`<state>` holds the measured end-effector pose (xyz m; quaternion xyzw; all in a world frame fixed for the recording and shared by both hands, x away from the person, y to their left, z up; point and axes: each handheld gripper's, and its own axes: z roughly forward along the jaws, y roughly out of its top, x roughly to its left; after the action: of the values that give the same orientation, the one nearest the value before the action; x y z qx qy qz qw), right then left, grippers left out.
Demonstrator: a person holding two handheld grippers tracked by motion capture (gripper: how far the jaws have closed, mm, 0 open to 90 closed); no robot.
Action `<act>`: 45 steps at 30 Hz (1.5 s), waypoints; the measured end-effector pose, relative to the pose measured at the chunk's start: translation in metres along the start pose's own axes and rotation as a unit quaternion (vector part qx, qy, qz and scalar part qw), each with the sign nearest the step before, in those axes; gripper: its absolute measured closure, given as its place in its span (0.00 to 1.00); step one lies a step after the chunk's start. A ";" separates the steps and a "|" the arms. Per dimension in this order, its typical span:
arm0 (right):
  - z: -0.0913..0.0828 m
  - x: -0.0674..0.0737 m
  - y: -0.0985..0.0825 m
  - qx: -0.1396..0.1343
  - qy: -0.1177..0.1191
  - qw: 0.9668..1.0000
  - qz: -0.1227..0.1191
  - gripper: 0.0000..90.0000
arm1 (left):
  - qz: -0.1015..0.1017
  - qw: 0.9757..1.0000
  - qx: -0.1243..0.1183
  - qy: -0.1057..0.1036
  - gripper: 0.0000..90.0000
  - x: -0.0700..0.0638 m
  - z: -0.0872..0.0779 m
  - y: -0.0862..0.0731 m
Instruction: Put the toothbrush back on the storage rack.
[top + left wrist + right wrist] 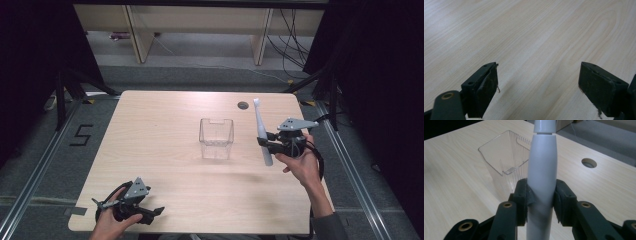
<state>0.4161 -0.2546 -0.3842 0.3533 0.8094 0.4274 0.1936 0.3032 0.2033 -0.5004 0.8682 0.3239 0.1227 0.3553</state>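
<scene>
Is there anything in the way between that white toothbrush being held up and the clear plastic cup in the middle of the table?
Nothing visible. The right gripper holds the white toothbrush upright, just right of the clear cup. Between them lies bare table, and the cup's mouth is open and looks empty. The left gripper sits far off at the near edge.

Even overhead light brightens the table (165, 125), darkness flanking both sides. Faint glare streaks the wood beyond the left gripper (539, 82); the toothbrush (541, 177) blurs (lowest part) between the right gripper's (540, 202) pads.
</scene>
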 end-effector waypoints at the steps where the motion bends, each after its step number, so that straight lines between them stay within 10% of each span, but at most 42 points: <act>1: 0.001 0.001 0.001 -0.002 0.004 1.000 0.009 0.75 | 0.001 1.000 0.002 0.001 0.17 0.000 0.000 0.000; 45: 0.060 0.034 0.099 -0.055 0.067 0.996 -0.025 0.75 | 0.001 1.000 0.000 0.000 0.17 0.001 -0.001 0.000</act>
<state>0.4704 -0.1583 -0.3359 0.2926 0.8045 0.4886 0.1687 0.3033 0.2040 -0.5001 0.8686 0.3226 0.1229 0.3555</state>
